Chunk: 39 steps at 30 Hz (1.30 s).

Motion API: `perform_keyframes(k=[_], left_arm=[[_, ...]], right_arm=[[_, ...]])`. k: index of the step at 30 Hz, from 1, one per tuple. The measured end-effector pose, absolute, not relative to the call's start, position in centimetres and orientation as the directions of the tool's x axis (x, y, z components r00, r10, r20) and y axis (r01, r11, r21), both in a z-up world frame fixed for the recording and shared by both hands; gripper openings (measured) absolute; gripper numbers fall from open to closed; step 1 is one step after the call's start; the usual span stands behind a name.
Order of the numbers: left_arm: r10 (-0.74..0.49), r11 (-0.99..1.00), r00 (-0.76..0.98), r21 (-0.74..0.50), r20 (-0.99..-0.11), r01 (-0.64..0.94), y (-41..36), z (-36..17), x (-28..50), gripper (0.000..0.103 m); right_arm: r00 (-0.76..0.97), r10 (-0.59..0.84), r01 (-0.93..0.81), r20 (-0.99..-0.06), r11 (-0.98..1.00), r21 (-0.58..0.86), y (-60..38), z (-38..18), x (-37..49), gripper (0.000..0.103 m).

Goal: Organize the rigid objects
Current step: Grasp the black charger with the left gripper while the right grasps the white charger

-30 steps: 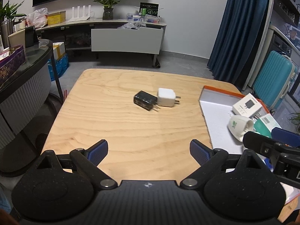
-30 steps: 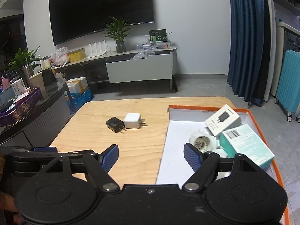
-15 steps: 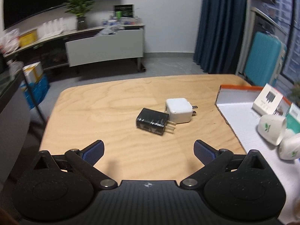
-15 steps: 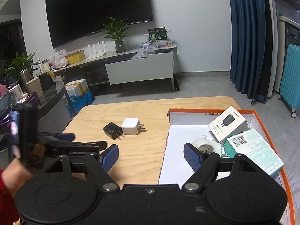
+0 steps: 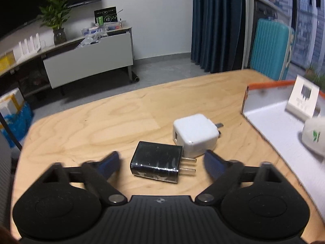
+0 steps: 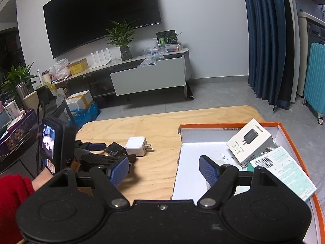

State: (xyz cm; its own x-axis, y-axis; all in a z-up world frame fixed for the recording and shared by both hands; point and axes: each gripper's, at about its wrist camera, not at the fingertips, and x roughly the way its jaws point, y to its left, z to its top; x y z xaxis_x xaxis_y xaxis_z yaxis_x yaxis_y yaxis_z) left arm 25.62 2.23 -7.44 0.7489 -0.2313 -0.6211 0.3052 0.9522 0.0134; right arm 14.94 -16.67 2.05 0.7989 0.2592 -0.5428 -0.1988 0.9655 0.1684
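Now left gripper (image 5: 161,160) tilted down | closing around black charger (image 5: 156,164) | untouched

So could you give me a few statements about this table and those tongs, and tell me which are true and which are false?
1. The black charger lies between the fingers of the left tongs. True; the fingers are closing but do not press on it yet.
2. The white charger is inside the orange-rimmed box. False; it lies on the wooden table, beside the black charger.
3. The right tongs hold a carton. False; they are open and hold nothing.
4. A white carton with a charger pictured on it lies in the box. True.
5. The black charger's prongs point toward the box side. True.
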Motion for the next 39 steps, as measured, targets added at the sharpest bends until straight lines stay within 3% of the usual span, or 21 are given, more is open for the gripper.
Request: perform_keyframes(k=[1,2,7,17,28,29,31,37,39], left_arm=[[-0.231,0.953,0.754,0.012,-0.615,0.302,2.4,-7.5,25.5,0.076],[-0.237,0.951,0.757,0.014,-0.609,0.309,2.5,-7.4,25.2,0.064],[-0.231,0.956,0.763,0.003,-0.603,0.293,2.9,-7.4,23.3,0.064],[-0.148,0.989,0.786,-0.103,-0.600,0.108,5.3,-5.0,20.2,0.064],[-0.094,0.984,0.787,-0.175,-0.609,-0.019,6.8,-4.1,18.8,0.064],[-0.089,0.983,0.790,-0.180,-0.607,-0.027,6.9,-4.0,18.6,0.064],[-0.091,0.981,0.794,-0.191,-0.602,-0.033,7.0,-3.8,18.6,0.064],[-0.090,0.980,0.803,-0.196,-0.589,-0.035,7.0,-3.6,17.8,0.064],[-0.090,0.980,0.806,-0.198,-0.585,-0.034,6.9,-3.3,17.6,0.064]], right_arm=[[0.799,0.260,-0.202,-0.542,0.965,0.166,-16.5,2.0,15.1,0.090],[0.799,0.261,-0.204,-0.542,0.965,0.165,-16.3,2.0,15.2,0.090],[0.784,0.281,-0.223,-0.553,0.960,0.172,-15.2,1.9,16.1,0.090],[0.690,0.326,-0.291,-0.646,0.942,0.166,-10.5,-0.3,22.8,0.092],[0.640,0.206,-0.205,-0.741,0.974,0.093,-5.2,-5.3,30.3,0.092],[0.636,0.205,-0.214,-0.744,0.973,0.085,-4.9,-5.7,30.4,0.090],[0.671,0.165,-0.222,-0.722,0.975,0.017,-4.3,-5.7,30.2,0.070],[0.684,0.195,-0.247,-0.703,0.969,0.028,-5.2,-4.4,28.2,0.069],[0.682,0.220,-0.264,-0.697,0.963,0.046,-5.8,-3.6,26.9,0.061]])
